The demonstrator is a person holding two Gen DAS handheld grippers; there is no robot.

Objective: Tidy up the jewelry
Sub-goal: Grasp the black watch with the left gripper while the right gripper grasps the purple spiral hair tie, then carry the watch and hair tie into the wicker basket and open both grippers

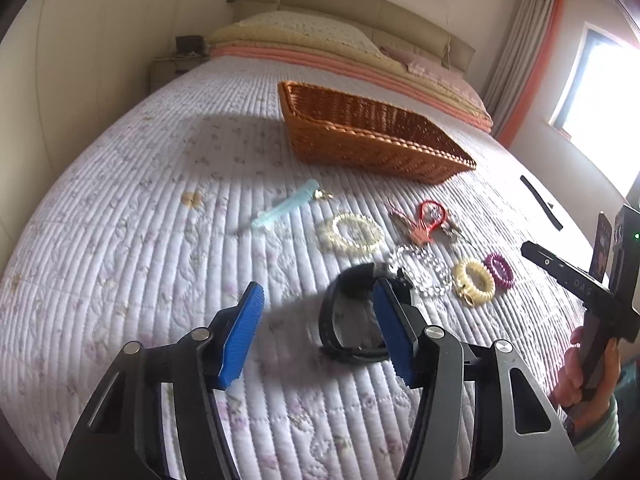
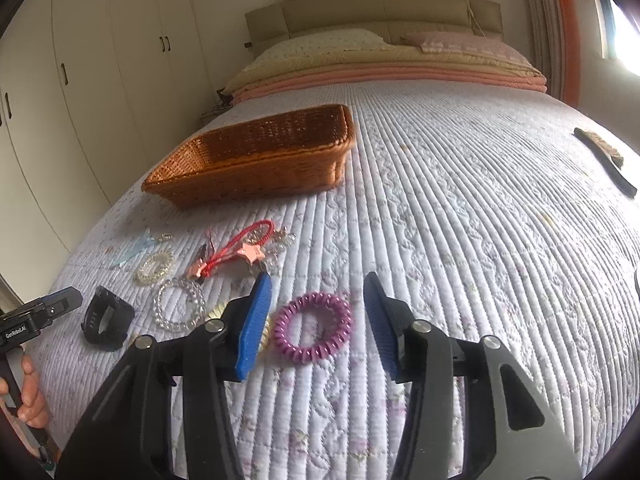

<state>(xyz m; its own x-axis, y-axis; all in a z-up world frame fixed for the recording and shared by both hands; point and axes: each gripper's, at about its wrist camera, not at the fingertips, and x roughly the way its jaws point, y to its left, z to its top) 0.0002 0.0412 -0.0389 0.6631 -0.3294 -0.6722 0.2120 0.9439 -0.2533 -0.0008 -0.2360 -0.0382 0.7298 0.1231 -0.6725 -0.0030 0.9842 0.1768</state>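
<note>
Step in hand: you look to be at the first pick-ups; the wicker basket (image 2: 256,156) shows no jewelry inside from either view, and every piece lies loose on the quilted bedspread (image 2: 460,240).
Left gripper (image 1: 320,332): spread wide, nothing held. The black watch (image 1: 352,320) lies partly between its blue pads (image 1: 244,332), the right pad covering part of the band.
Right gripper (image 2: 318,322): also spread, nothing held. The purple coil hair tie (image 2: 314,326) lies flat on the quilt between its pads, apart from both.
Other pieces: clear bead bracelet (image 2: 178,308), cream bead bracelet (image 1: 352,232), yellow coil tie (image 1: 474,280), red cord with pink star charms (image 2: 244,250), and a pale blue clip (image 1: 286,206), all near the basket's front wall.
Next move, right: you would lower until the pads straddle the coil, then squeeze across its ring.
Next move, left: centre on the watch band before squeezing.
Risk: the soft coil may squash and slip; the quilt may get pinched.
</note>
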